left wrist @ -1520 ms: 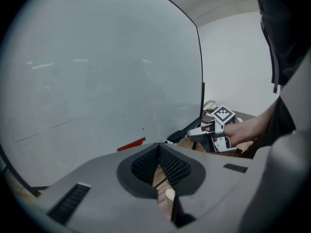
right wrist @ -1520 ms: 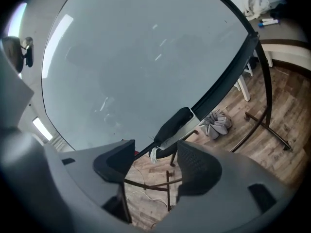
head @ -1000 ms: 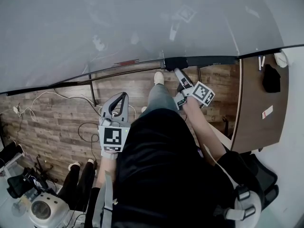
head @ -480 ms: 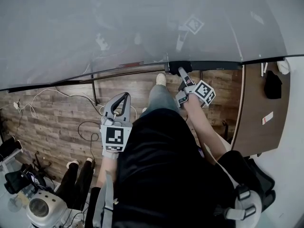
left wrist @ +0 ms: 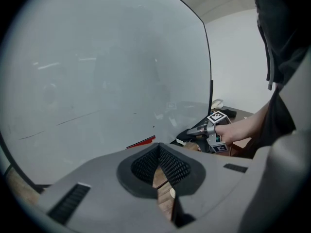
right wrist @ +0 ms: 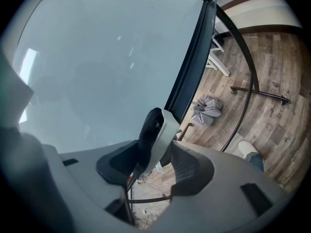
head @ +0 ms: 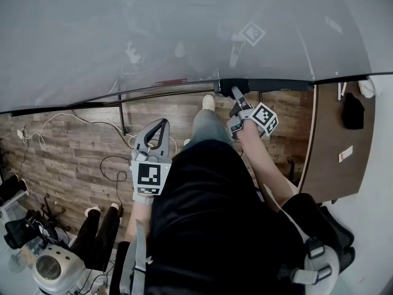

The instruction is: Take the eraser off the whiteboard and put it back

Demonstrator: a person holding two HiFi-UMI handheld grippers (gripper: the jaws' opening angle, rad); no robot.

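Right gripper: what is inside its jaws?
The eraser stands there; the right gripper has just been closing on it. The jaws cover the eraser's lower end.

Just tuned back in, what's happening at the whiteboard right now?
A person stands at the whiteboard with a gripper in each hand. The right gripper is at the board's lower edge, and its jaws have just been closing on the eraser, which sits between the pads. The left gripper is shut and empty, held off to the side.

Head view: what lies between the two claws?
In the head view, the person's trouser leg and white shoe separate the left claw from the right claw, whose jaws have just been closing on the eraser.
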